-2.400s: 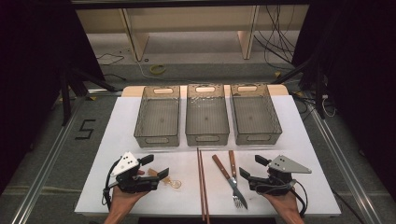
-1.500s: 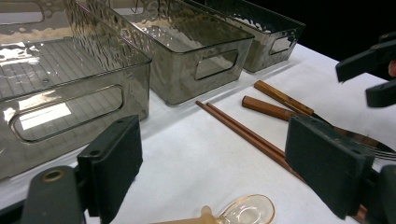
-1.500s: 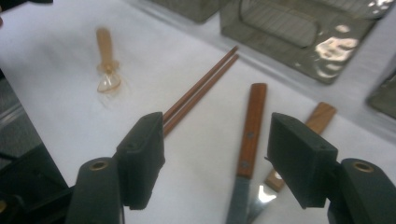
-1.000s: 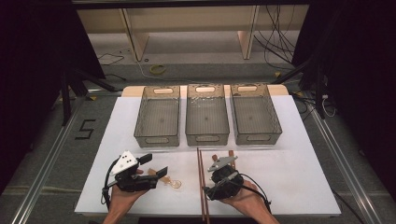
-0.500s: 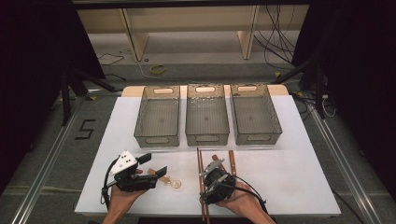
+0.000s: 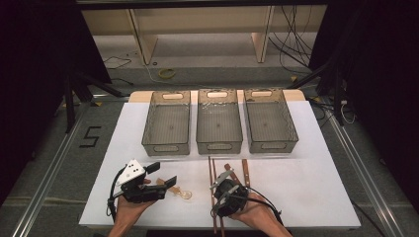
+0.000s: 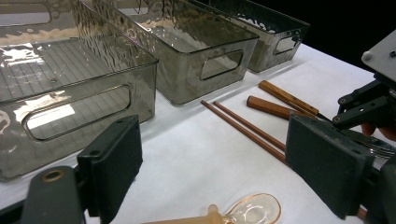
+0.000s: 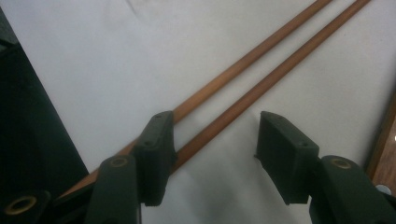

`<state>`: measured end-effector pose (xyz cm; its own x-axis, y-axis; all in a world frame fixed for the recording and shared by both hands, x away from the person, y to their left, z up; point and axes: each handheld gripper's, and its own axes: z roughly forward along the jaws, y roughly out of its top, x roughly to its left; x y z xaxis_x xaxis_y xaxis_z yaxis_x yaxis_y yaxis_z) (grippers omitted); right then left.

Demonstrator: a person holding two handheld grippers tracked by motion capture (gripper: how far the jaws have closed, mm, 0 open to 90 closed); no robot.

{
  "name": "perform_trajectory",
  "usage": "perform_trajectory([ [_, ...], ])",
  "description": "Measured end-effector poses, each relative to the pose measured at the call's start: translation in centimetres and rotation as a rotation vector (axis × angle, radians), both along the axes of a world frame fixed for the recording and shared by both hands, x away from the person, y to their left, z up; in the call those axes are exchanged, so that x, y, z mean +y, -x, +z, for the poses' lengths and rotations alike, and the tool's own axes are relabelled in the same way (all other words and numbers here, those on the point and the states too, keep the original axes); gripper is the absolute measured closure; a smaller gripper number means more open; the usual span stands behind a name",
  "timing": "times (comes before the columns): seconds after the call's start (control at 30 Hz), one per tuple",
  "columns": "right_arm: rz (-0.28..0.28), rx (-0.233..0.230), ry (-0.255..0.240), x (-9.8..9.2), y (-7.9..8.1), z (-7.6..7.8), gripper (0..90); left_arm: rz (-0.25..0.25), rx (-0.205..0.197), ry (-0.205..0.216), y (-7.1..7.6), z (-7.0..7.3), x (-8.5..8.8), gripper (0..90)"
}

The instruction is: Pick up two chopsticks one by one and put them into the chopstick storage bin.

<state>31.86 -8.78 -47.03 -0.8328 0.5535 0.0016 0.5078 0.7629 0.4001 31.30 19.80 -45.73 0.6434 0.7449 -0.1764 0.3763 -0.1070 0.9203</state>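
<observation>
My right gripper (image 8: 212, 154) is spread open low in the right gripper view, jaws pointing down at the chopsticks (image 8: 243, 79). One stick runs into the gap between the jaws; the other passes under or just outside the left jaw, so I am straddling only one cleanly. Nothing is gripped yet. In the high view this gripper (image 6: 221, 181) sits at lower centre, over the near part of the pair (image 6: 212, 170), which lies lengthwise on the white table (image 6: 316, 187), its far tips just short of the middle bin (image 6: 219, 121).

My left gripper (image 7: 210, 163) is also open and empty, jaws wide at the bottom of the left gripper view, with a clear amber spoon (image 7: 247, 210) lying between them at the bottom edge. In the high view it (image 6: 160, 175) rests at lower left.

I judge the sticks to be light, stiff wood, round and smooth, so they will likely roll or scissor apart if I pinch them off-centre. A hold near the middle of their length, with both inside the jaws, should keep them from tipping; where I am now looks nearer the thick end, so the far tips may droop.

To the right of the chopsticks lie two wooden-handled utensils (image 7: 280, 102); beyond are the left bin (image 6: 167, 123) and right bin (image 6: 270, 121), all empty.
</observation>
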Motion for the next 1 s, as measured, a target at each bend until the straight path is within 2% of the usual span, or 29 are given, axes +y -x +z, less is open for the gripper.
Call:
perform_trajectory([
  [0.57,0.05,0.014,0.083,-0.19,-0.3,0.44,58.8,0.001,0.001,-0.002,-0.01,-0.01,0.01,18.4],
  [0.7,0.061,0.004,0.105,0.03,-0.29,0.49,59.1,0.003,0.002,-0.001,-0.03,-0.04,0.0,18.4],
  [1.0,0.062,0.02,0.108,-0.01,-0.47,0.49,57.3,0.005,0.001,-0.004,-0.03,-0.01,0.03,18.4],
])
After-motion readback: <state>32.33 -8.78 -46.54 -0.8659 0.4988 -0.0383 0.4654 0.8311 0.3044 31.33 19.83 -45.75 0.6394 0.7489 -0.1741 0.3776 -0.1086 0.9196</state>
